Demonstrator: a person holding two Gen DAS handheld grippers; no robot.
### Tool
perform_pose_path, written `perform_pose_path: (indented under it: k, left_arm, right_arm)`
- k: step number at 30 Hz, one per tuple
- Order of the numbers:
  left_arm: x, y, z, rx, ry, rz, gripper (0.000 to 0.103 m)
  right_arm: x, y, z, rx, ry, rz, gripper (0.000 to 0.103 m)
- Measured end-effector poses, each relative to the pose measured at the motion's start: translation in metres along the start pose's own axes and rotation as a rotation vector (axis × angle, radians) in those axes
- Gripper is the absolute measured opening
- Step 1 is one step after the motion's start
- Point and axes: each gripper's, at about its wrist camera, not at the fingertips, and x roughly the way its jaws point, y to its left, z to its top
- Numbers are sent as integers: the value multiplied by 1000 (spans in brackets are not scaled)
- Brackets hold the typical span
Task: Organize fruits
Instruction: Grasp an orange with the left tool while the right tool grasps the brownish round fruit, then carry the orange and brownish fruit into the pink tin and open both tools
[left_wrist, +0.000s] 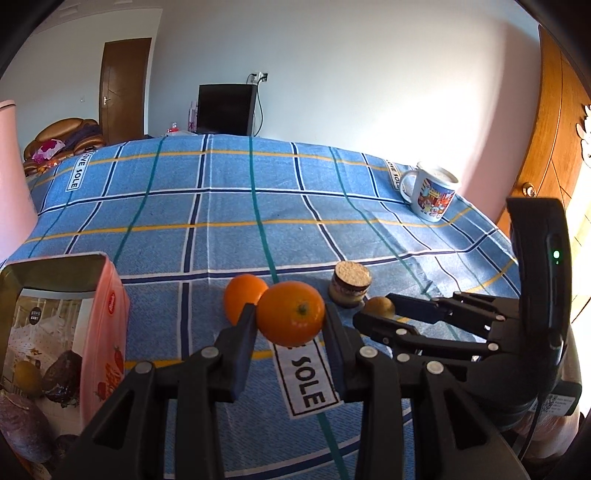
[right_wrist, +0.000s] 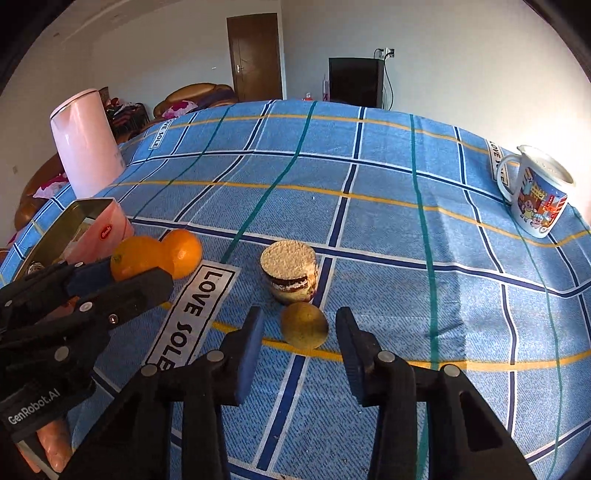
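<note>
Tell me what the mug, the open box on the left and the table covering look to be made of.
Mug: probably glazed ceramic or enamel, white and glossy with a printed cartoon.
Open box: likely tin, its inner walls a dull gold sheen, the outside printed pink.
Table covering: woven cloth, matte, with visible twill texture and creases.

The far half of the tabletop (right_wrist: 332, 177) lies bare. At the frame's lower middle a cake jar (right_wrist: 290, 271) stands just behind the small yellow-brown fruit (right_wrist: 304, 330). An open tin (right_wrist: 74, 229) and a pink kettle (right_wrist: 86, 144) block the left; a mug (right_wrist: 535, 199) stands far right.
</note>
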Motion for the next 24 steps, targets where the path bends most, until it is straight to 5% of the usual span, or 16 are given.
perform_pose_path:
  k: [2, 24]
  left_arm:
    - [-2, -1, 0, 5, -9, 4, 37]
    - [-21, -9, -3, 45, -118, 56, 37]
  right_arm:
    - [4, -2, 1, 5, 14, 24, 28]
    - [-45, 5, -8, -27, -240, 66, 28]
